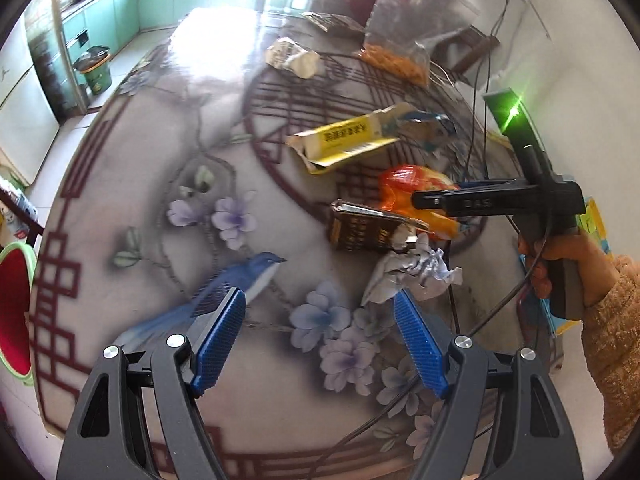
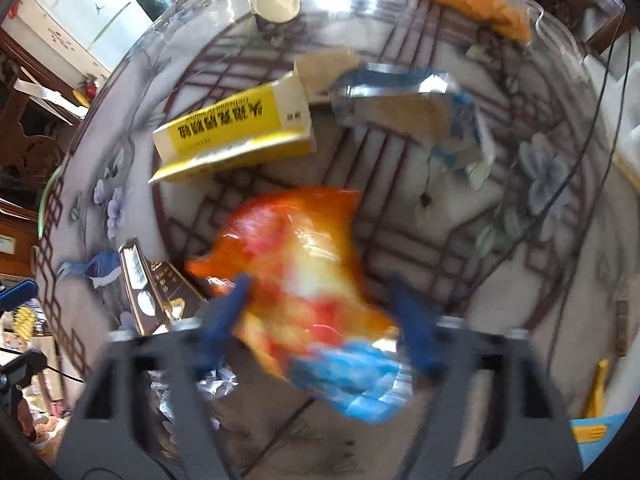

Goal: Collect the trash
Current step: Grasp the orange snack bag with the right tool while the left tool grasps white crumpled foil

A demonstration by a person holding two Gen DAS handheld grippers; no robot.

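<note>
Trash lies on a round flower-printed table. My left gripper is open and empty above the table, with a crumpled grey paper just past its right finger. Behind it lie a dark brown box, an orange snack wrapper and a yellow carton. My right gripper is open, its blurred blue fingers on either side of the orange wrapper. The yellow carton and a blue-and-silver torn packet lie beyond it.
A clear bag of orange snacks and a crumpled cup lie at the far side. A red and green bin stands left of the table. Cables run along the table's right edge.
</note>
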